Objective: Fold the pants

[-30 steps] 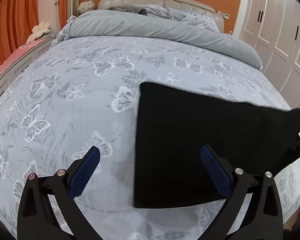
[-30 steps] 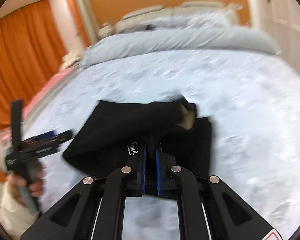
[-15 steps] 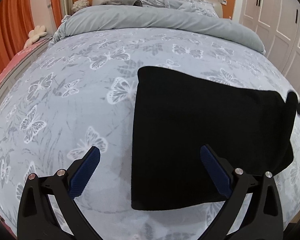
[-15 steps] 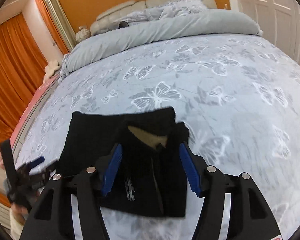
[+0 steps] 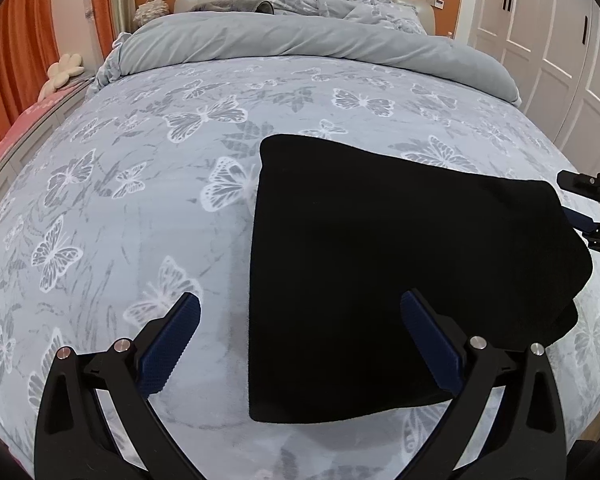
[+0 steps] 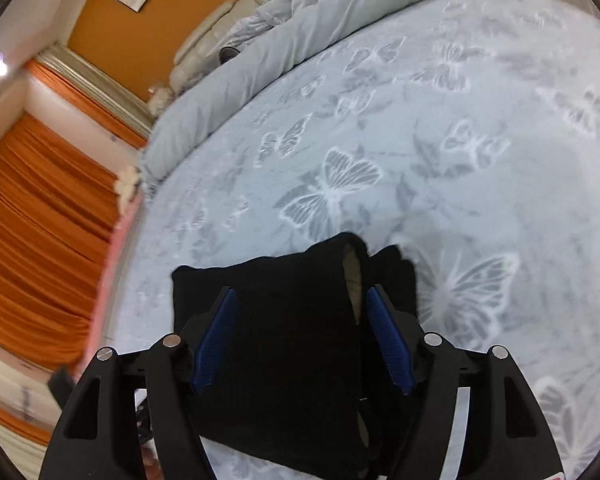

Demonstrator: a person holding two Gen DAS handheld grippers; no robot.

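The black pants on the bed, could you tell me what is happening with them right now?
A person with a handheld gripper in each hand is folding the black pants on the butterfly-print bedspread. The pants lie in a compact folded shape. The right gripper is opening, with the folded cloth between its blue pads but no longer pinched. The left gripper is wide open above the near edge of the pants, gripping nothing.

Open bedspread (image 5: 140, 200) left of the folded pants (image 5: 380, 260); rolled duvet (image 5: 300, 44) beyond.
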